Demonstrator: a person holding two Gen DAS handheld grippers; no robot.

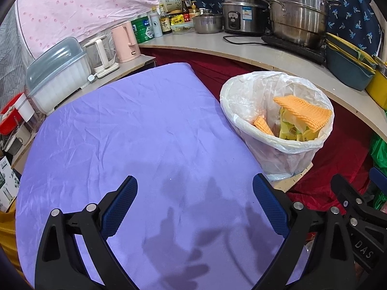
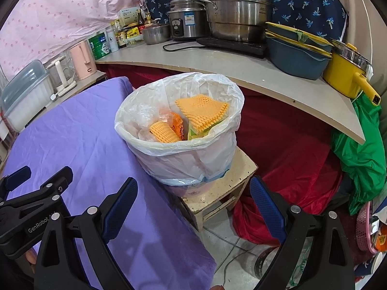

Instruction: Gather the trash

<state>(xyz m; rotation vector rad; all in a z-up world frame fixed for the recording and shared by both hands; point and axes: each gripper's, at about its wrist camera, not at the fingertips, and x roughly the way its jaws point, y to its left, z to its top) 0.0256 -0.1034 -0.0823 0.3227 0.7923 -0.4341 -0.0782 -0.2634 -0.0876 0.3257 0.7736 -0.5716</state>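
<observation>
On the neighbouring gripper's black body in the right wrist view, "GenRobot" was legible. Purple cloth point(image 1: 135, 130) covered the table; behind it a shelf point(image 2: 217, 67) carried steel pots point(image 2: 237, 12). Beside the table, the white-lined trash bin point(image 2: 179, 130) stood on a small stool point(image 2: 227, 181), holding orange ridged pads point(image 2: 202, 111). Left gripper point(image 1: 194, 188) and right gripper point(image 2: 192, 188) jaws stood apart, holding nothing.

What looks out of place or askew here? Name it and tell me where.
One orange foam sheet pokes up past the rim of the bin, leaning on the liner instead of lying down inside. The bin itself perches on a small stool beside the purple-covered table. Nothing has spilled.
</observation>
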